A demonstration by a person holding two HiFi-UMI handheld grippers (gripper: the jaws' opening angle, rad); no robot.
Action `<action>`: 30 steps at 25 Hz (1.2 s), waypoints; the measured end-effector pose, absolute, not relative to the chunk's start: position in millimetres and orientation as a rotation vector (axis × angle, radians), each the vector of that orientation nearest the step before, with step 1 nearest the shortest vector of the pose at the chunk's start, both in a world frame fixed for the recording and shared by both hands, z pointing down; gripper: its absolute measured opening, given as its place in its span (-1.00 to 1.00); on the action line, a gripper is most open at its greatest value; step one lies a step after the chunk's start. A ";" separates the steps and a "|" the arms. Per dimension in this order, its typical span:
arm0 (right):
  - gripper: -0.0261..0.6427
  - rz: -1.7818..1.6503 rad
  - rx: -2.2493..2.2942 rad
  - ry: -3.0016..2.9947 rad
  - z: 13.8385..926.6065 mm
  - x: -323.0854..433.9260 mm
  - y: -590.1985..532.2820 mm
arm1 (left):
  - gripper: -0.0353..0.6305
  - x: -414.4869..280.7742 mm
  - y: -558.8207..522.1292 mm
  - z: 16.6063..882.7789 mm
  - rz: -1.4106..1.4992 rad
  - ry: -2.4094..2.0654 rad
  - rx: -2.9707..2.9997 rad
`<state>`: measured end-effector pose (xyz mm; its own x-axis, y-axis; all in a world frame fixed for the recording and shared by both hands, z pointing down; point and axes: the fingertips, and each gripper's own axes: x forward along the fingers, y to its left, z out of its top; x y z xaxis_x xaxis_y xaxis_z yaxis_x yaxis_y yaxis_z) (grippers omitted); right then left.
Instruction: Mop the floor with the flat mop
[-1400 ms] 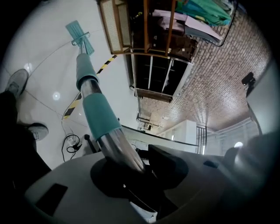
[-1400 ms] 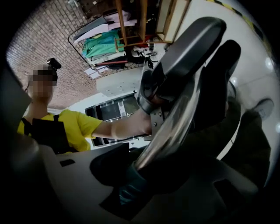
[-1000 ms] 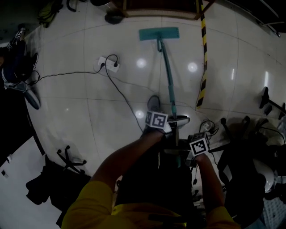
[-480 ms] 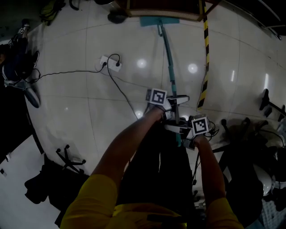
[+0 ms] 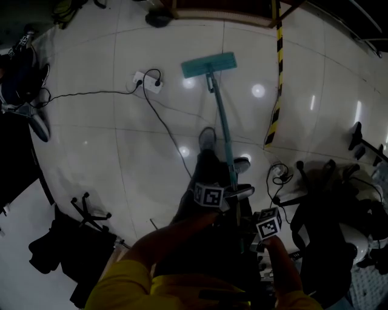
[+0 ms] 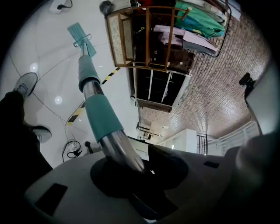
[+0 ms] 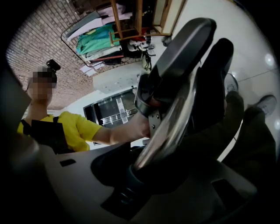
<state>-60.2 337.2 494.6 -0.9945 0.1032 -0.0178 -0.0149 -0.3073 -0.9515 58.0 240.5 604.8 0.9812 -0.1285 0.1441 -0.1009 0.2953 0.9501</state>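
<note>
The flat mop's teal head (image 5: 209,65) lies on the white tile floor in the head view, slightly angled. Its teal and metal handle (image 5: 221,127) slants back to my two grippers near the person's body. My left gripper (image 5: 235,194) is shut on the handle, which runs away from its jaws as a steel tube with teal sleeves (image 6: 98,116) to the mop head (image 6: 78,33). My right gripper (image 5: 250,233) sits lower on the pole. Its jaws are opening, with the steel handle (image 7: 175,127) still pressed between them.
A white power strip (image 5: 147,81) and its black cable (image 5: 163,124) lie left of the mop. A yellow-black striped strip (image 5: 276,85) runs down the floor at right. A wooden shelf (image 5: 218,15) stands behind the mop head. Dark stands (image 5: 91,212) and equipment (image 5: 339,200) flank the person's shoes (image 5: 207,138).
The mop head has come back from under the shelf toward the person and swung a little left. Both grippers have drawn back along with the handle, closer to the body.
</note>
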 end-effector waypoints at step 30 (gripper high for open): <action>-0.46 2.382 -0.046 -1.853 447.5 -69.6 257.5 | -0.44 51.4 166.2 563.7 0.025 -0.198 1.294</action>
